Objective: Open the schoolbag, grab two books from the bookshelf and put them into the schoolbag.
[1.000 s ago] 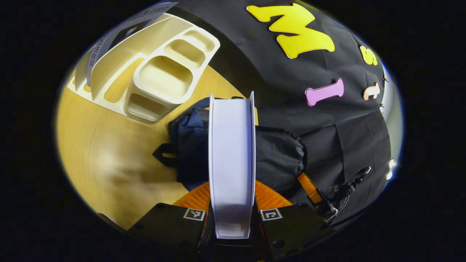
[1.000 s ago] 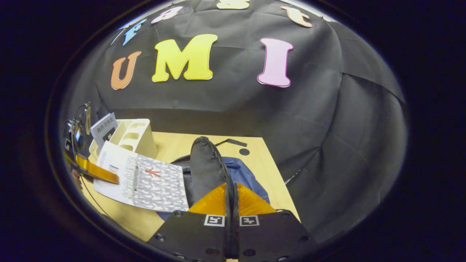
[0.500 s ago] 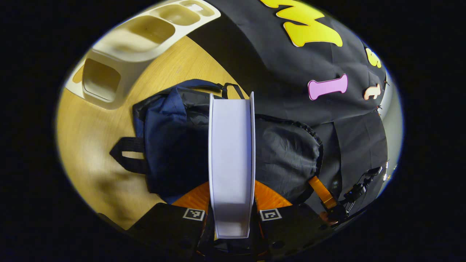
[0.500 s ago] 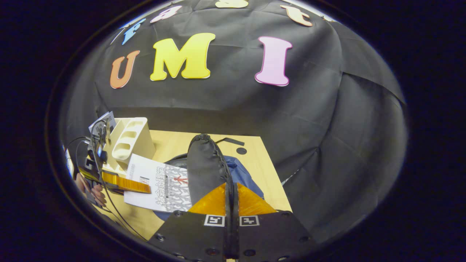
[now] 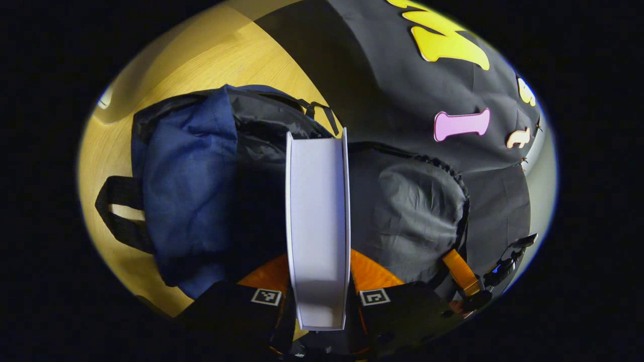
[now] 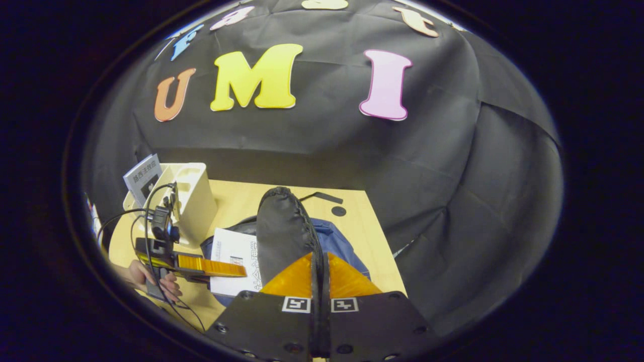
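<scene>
My left gripper [image 5: 318, 264] is shut on a white-paged book [image 5: 318, 211], seen edge-on and pointing into the mouth of the navy schoolbag [image 5: 186, 176]. My right gripper [image 6: 319, 261] is shut on the bag's black flap [image 6: 282, 231] and holds it up. The left gripper view shows that flap [image 5: 407, 211] lifted at the right, with the right gripper [image 5: 465, 279] pinching its edge. In the right gripper view the book [image 6: 234, 251] is partly inside the bag's opening, held by the left gripper [image 6: 211, 266].
A cream bookshelf [image 6: 196, 198] stands at the table's back left with one book [image 6: 143, 176] leaning in it. A hand [image 6: 151, 279] grips the left tool. The wooden table [image 6: 362, 236] ends close to the bag's right side. A carry strap [image 5: 118, 211] lies beside the bag.
The left gripper has carried the book away from the bookshelf and down into the bag's opening. The shelf has slid out of the left gripper view. The right gripper stays put on the flap.
</scene>
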Demonstrator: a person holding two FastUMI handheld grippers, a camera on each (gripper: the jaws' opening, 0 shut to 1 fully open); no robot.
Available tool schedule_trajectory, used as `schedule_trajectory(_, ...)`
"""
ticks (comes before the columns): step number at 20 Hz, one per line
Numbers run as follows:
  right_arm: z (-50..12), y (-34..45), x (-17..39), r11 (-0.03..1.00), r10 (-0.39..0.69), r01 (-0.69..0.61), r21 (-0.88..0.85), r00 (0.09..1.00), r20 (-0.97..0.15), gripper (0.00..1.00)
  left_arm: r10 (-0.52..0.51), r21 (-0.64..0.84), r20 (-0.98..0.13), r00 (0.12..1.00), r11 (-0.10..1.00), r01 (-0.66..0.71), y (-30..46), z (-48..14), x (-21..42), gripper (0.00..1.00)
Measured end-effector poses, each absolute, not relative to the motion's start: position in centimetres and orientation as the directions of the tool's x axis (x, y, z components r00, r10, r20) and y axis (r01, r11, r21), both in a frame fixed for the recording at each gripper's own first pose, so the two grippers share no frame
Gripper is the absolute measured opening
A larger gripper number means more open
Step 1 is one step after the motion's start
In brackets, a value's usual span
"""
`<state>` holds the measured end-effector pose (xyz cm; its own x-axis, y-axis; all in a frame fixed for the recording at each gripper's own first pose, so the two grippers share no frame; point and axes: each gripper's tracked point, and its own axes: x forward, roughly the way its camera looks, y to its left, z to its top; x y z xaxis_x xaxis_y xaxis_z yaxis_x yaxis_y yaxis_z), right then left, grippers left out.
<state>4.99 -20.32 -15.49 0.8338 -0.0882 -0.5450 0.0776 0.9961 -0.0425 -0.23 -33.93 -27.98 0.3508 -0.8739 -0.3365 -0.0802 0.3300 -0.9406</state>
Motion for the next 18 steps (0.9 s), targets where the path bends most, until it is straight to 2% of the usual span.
schedule_trajectory(3, -15.8, -20.3, 5.1, 0.996, -0.085, 0.078, -0.036, 0.832, -0.548, 0.00, -0.866, -0.929, -0.364, 0.343, 0.364, -0.067, -34.1, -29.0, 0.1, 0.45)
schedule_trajectory(4, -16.0, -20.4, 5.0, 0.996, -0.083, 0.079, -0.031, 0.829, -0.553, 0.00, -0.861, -0.920, -0.386, 0.331, 0.386, -0.070, -34.2, -29.5, 0.0, 0.50)
schedule_trajectory(5, -16.2, -20.4, 4.9, 0.997, -0.078, 0.077, -0.025, 0.825, -0.560, 0.00, -0.850, -0.907, -0.417, 0.322, 0.414, -0.080, -34.1, -30.0, 0.0, 0.61)
schedule_trajectory(6, -16.3, -20.3, 4.9, 0.997, -0.075, 0.077, -0.021, 0.823, -0.563, 0.00, -0.837, -0.889, -0.453, 0.307, 0.450, -0.086, -34.1, -30.6, -0.1, 0.59)
schedule_trajectory(7, -16.3, -20.3, 5.0, 0.997, -0.075, 0.076, -0.021, 0.823, -0.564, 0.00, -0.826, -0.873, -0.482, 0.293, 0.480, -0.083, -33.9, -31.0, -0.2, 0.64)
schedule_trajectory(9, -16.5, -20.1, 5.2, 0.997, -0.071, 0.072, -0.021, 0.824, -0.562, 0.00, -0.783, -0.821, -0.564, 0.263, 0.566, -0.074, -33.1, -32.0, -0.5, 0.75)
schedule_trajectory(10, -16.5, -19.9, 5.3, 0.997, -0.069, 0.070, -0.019, 0.825, -0.561, 0.00, -0.754, -0.787, -0.608, 0.249, 0.615, -0.059, -32.5, -32.3, -0.6, 0.91)
schedule_trajectory(11, -16.6, -19.8, 5.2, 0.998, -0.064, 0.067, -0.015, 0.824, -0.562, 0.00, -0.721, -0.749, -0.648, 0.243, 0.661, -0.037, -31.4, -32.4, -0.6, 0.85)
schedule_trajectory(12, -16.9, -19.5, 5.3, 0.998, -0.060, 0.064, -0.012, 0.824, -0.563, 0.00, -0.686, -0.708, -0.689, 0.234, 0.706, -0.013, -30.2, -32.5, -0.9, 0.94)
schedule_trajectory(13, -17.0, -19.3, 5.3, 0.998, -0.056, 0.062, -0.009, 0.824, -0.564, 0.00, -0.652, -0.669, -0.723, 0.231, 0.744, 0.006, -29.0, -32.3, -0.8, 0.86)
schedule_trajectory(15, -17.1, -19.1, 5.4, 0.998, -0.053, 0.060, -0.006, 0.825, -0.563, 0.00, -0.605, -0.614, -0.759, 0.239, 0.788, 0.042, -27.4, -31.3, -0.6, 0.98)
schedule_trajectory(18, -17.0, -18.9, 5.3, 0.998, -0.055, 0.064, -0.003, 0.829, -0.557, 0.00, -0.536, -0.533, -0.795, 0.283, 0.841, 0.096, -24.3, -29.3, -0.8, 0.98)
